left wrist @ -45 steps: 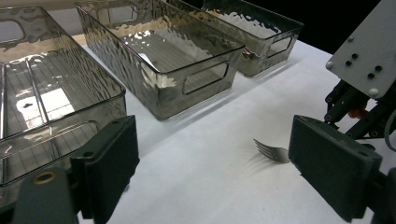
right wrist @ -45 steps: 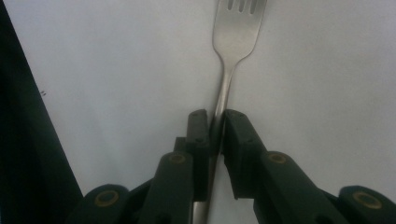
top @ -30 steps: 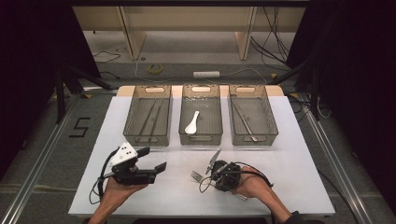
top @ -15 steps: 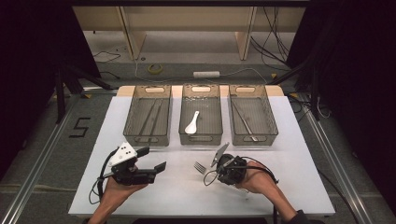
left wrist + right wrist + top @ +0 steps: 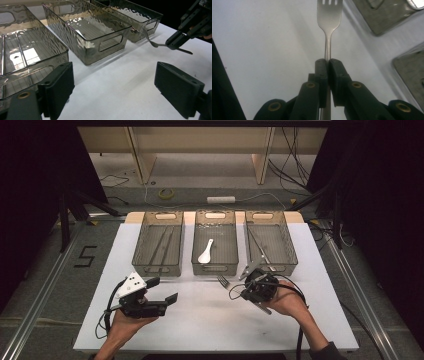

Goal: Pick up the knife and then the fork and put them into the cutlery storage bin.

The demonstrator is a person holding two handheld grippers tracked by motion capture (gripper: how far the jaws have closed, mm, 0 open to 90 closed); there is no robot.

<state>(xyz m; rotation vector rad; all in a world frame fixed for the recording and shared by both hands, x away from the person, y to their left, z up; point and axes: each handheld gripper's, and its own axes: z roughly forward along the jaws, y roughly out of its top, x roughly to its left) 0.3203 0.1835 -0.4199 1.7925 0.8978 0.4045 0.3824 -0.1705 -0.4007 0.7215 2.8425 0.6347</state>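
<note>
My right gripper is shut on the handle of a metal fork. The fork hangs just above the white table, in front of the gap between the middle bin and the right bin, with its tines pointing left and away. The left gripper view shows the same fork and right gripper at upper right. My left gripper is open over the table's front left, with nothing between its jaws.
Three clear grey bins stand in a row at the back of the table. The left bin holds thin metal rods, the middle one a white spoon, and the right one metal utensils. Floor rails and cables surround the table.
My right gripper has lifted the fork off the table and carried it right and toward the bins. The left gripper has stayed put.
</note>
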